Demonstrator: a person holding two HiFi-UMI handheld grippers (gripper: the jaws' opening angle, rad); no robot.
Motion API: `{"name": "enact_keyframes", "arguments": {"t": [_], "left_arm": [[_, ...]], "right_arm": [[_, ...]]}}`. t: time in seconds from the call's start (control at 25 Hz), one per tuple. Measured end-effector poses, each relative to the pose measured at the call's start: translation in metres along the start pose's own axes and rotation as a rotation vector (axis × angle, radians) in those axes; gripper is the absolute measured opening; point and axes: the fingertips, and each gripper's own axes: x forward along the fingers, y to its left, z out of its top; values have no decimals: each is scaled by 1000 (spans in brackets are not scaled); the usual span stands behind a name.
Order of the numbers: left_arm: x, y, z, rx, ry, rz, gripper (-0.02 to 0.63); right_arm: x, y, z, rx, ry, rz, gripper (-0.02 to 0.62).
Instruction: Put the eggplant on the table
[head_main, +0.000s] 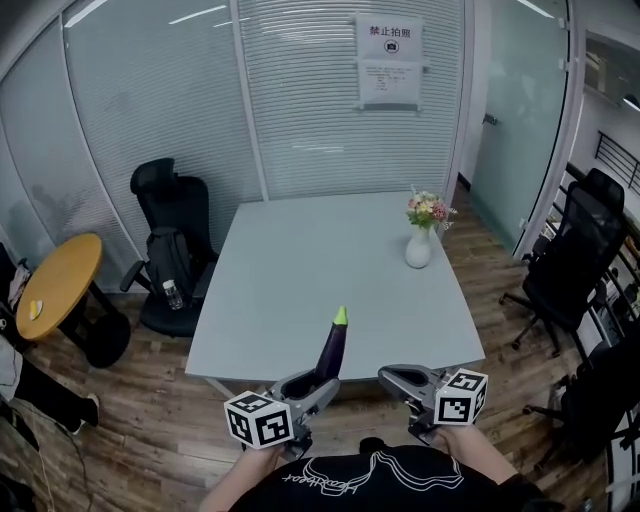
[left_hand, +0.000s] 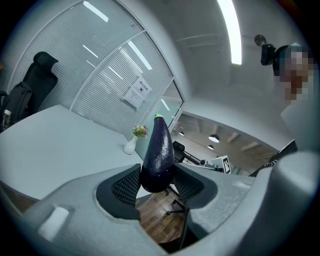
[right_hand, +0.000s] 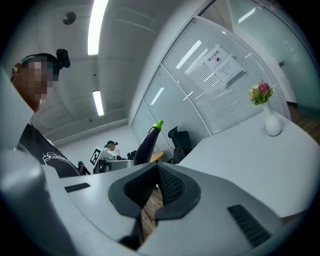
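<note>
A dark purple eggplant (head_main: 332, 348) with a green stem end stands nearly upright in my left gripper (head_main: 310, 386), just over the near edge of the pale grey table (head_main: 300, 260). In the left gripper view the two pads press on the eggplant's (left_hand: 159, 150) rounded lower end, so the left gripper (left_hand: 157, 182) is shut on it. My right gripper (head_main: 398, 378) hovers beside it at the same edge, jaws together and empty. In the right gripper view the right gripper (right_hand: 157, 172) holds nothing, and the eggplant (right_hand: 147, 142) rises to its left.
A white vase of flowers (head_main: 420, 245) stands at the table's far right. A black office chair (head_main: 170, 240) with a bag sits left of the table, beside a round yellow table (head_main: 60, 285). More black chairs (head_main: 575, 260) stand at the right. Frosted glass walls lie behind.
</note>
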Motion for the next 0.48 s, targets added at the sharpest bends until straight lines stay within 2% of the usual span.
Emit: {"name": "enact_keyframes", "arguments": {"t": [0.48], "left_arm": [[49,68,16,-38,32,104,213]], "right_arm": [[43,-80,14,77,36,40,9]]}}
